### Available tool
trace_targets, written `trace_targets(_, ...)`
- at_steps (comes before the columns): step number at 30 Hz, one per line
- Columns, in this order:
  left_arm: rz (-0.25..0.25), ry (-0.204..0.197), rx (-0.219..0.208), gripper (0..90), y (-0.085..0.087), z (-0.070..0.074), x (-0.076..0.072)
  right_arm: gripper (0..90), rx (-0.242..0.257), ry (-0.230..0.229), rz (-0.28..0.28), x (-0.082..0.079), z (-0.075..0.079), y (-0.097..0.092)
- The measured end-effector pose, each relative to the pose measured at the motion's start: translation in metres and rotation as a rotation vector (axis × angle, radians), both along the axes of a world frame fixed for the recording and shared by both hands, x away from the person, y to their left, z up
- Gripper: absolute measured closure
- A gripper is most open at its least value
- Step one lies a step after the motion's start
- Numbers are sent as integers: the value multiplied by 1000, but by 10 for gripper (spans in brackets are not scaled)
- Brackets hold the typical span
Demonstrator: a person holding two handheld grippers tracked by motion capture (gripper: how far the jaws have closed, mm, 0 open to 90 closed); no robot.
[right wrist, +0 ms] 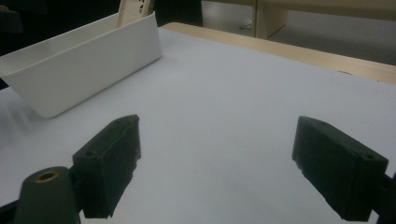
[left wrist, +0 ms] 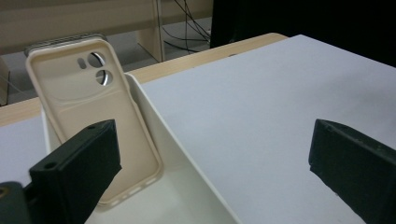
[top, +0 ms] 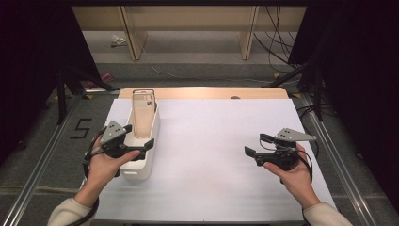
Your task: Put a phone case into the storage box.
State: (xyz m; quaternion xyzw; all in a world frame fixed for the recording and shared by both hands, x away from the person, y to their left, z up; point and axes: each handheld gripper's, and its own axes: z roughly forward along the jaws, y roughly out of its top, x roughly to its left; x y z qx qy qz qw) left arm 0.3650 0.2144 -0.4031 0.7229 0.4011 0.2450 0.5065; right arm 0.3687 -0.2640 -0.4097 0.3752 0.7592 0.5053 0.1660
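A cream phone case (top: pixel 143 113) stands upright in a long white bin (top: pixel 136 172) at the left of the table, leaning against the bin's far end. In the left gripper view the case (left wrist: pixel 88 107) shows its inner side and camera holes, just beyond the left jaw. My left gripper (top: pixel 139 135) hovers over the bin's near half, open, with nothing between its jaws (left wrist: pixel 212 154). Off to the right, my right gripper (top: pixel 254 144) is held above the white sheet, open and empty (right wrist: pixel 217 158), facing the bin (right wrist: pixel 88 60).
A white sheet (top: pixel 211 155) covers the table, with a wooden edge (top: pixel 202 92) showing at the back. Black stand legs (top: pixel 301 70) rise at both back corners. Cables and wooden furniture lie on the floor behind.
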Motion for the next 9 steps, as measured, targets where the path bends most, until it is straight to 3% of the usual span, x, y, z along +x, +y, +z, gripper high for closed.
trace_targets(5, -25, -40, 12, 18, -5, -4, -12, 162, 2, -2, 14, -1, 0, 1)
trace_targets(9, -30, -43, 21, 18, -7, -8, -16, 162, -2, -1, 21, -2, 0, 0)
